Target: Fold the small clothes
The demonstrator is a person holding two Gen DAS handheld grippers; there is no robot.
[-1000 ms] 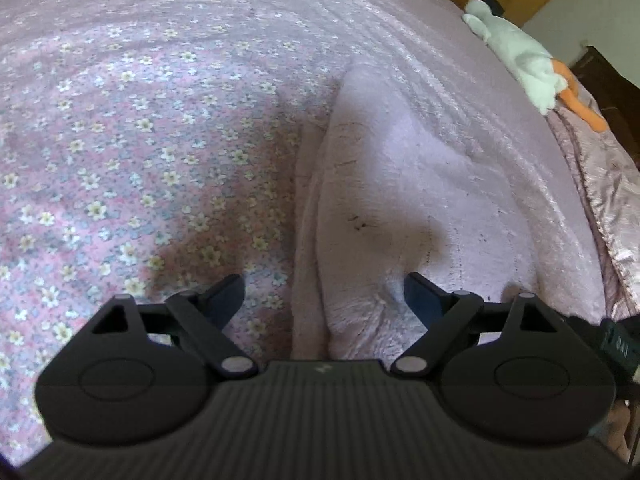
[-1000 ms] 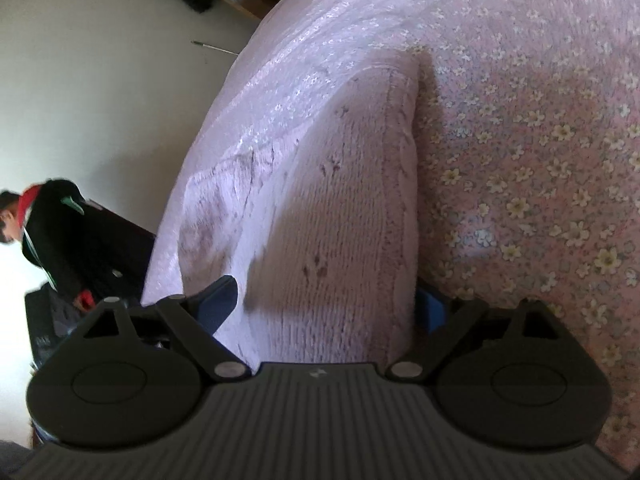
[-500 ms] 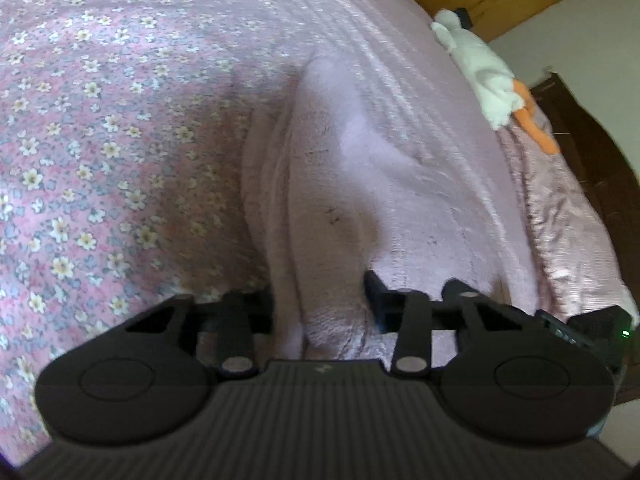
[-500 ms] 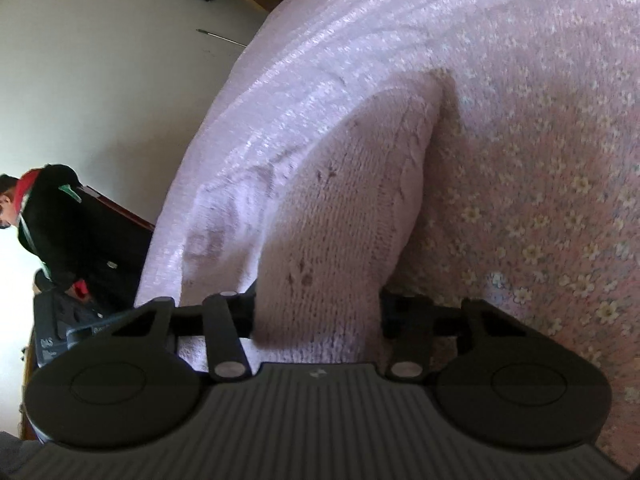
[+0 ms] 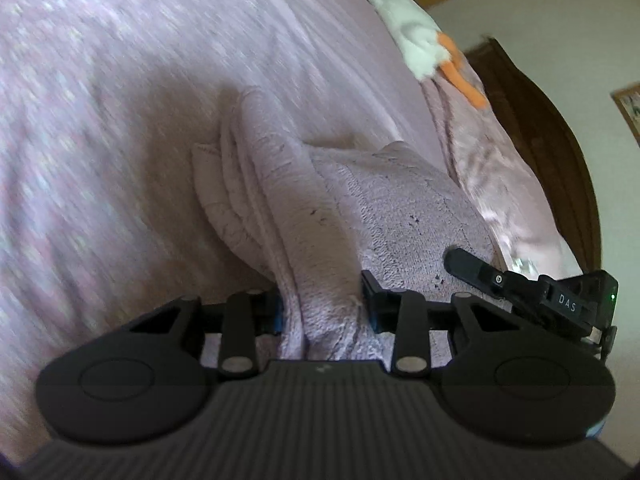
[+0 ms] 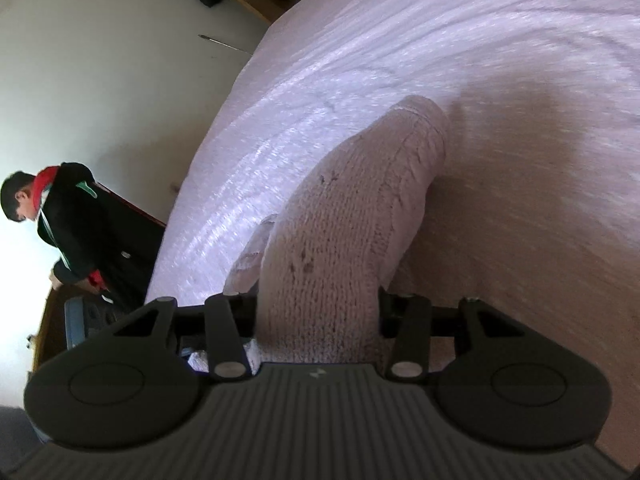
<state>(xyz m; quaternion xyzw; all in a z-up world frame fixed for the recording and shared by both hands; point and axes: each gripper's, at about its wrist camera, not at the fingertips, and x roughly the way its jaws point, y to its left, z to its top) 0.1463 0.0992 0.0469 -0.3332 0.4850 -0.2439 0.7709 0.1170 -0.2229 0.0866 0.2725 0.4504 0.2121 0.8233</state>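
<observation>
Pink knitted garment [image 5: 320, 216] hangs bunched just above the bed [image 5: 120, 80], its two ends clenched by the left gripper [image 5: 322, 304] and the right gripper [image 6: 318, 316], presumably so both edges travel together and land square for the next fold.

The bedspread [image 5: 100, 128] is smeared with motion blur in both views, so its flower print cannot be made out. The knit [image 5: 320, 240] covers the fingertips of the left gripper [image 5: 322, 304], and in the right wrist view it likewise hides those of the right gripper [image 6: 318, 312]. Its near end drops out of sight behind each gripper body. The plush toy [image 5: 412, 36] is soft-edged, its shape unclear. A frame [image 5: 630, 108] on the wall is cut off by the picture's edge.
</observation>
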